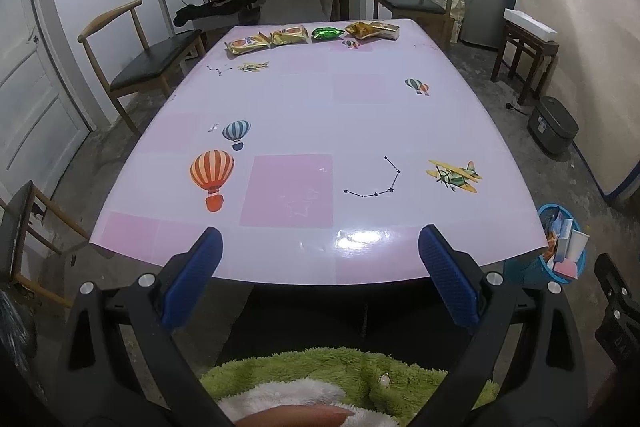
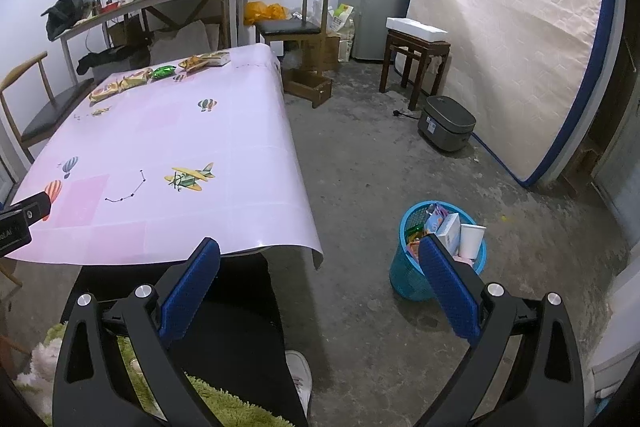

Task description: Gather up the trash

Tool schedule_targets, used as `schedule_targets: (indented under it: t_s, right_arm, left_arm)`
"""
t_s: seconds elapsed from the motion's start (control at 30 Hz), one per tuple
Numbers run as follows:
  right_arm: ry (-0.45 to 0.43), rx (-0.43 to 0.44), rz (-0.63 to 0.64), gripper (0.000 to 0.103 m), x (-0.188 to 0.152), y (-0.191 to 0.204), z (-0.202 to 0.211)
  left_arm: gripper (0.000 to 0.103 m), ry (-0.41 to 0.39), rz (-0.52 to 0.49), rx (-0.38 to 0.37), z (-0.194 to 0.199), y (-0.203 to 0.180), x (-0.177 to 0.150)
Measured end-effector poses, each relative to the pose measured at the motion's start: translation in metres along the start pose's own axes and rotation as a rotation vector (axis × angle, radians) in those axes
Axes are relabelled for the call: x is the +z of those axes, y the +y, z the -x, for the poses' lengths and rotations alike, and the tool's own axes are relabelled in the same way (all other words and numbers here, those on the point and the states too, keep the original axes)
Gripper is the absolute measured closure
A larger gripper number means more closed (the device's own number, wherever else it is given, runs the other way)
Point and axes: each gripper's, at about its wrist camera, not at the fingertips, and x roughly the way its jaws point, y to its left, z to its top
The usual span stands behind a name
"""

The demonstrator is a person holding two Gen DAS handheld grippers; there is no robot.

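Both grippers, left gripper [image 1: 320, 259] and right gripper [image 2: 320, 267], gape empty; far wrappers [image 1: 312, 34] at top could slide off when grabbed.

Before my left claw [image 1: 320, 259] the surface [image 1: 360, 115] lies bare from its near edge to the far edge, where a row of wrappers [image 1: 312, 35] stands in the way. My right claw [image 2: 320, 263] hangs off the surface's right side, over open concrete floor [image 2: 360, 163]. The blue basket [image 2: 416, 279] stands there, its mouth crowded with a box and a paper cup [image 2: 471, 241]. A chair [image 1: 132, 67] flanks the surface's left side.
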Motion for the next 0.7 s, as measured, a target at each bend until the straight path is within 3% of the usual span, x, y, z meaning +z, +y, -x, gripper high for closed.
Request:
schedule_targets:
  t_s: [0.7]
  right_arm:
    - [-0.002, 0.003, 0.005, 0.006, 0.0026, 0.0003, -0.0016]
  left_arm:
    - [0.009, 0.006, -0.01, -0.001, -0.0029, -0.0012, 0.0014]
